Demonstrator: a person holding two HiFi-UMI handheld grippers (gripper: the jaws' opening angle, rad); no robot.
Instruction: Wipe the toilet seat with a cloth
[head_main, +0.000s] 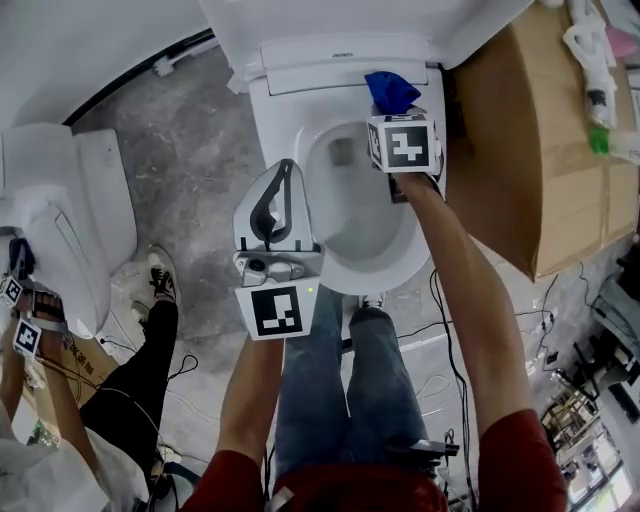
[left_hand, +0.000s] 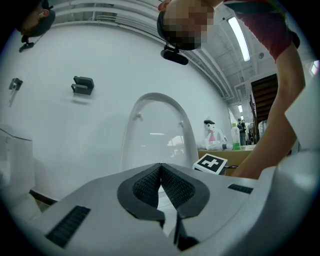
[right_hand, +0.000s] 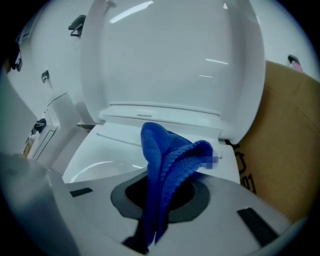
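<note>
One blue cloth (right_hand: 167, 160) was clamped in the jaws of my right gripper (right_hand: 159, 197). It stuck out over the back right part of the toilet seat (head_main: 372, 276), close under the raised lid (right_hand: 175, 60) (whether it touched the seat, I could not see). My left gripper (left_hand: 161, 172) was closed and empty, beside the seat's left edge.

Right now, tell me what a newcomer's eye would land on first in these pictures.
The bright blue cloth stands out first, pinched in the right gripper over the back right of the white toilet, with the lid raised behind it. Next comes the left gripper, shut and empty, held near the toilet's left side. A big cardboard box stands right of the toilet.
</note>
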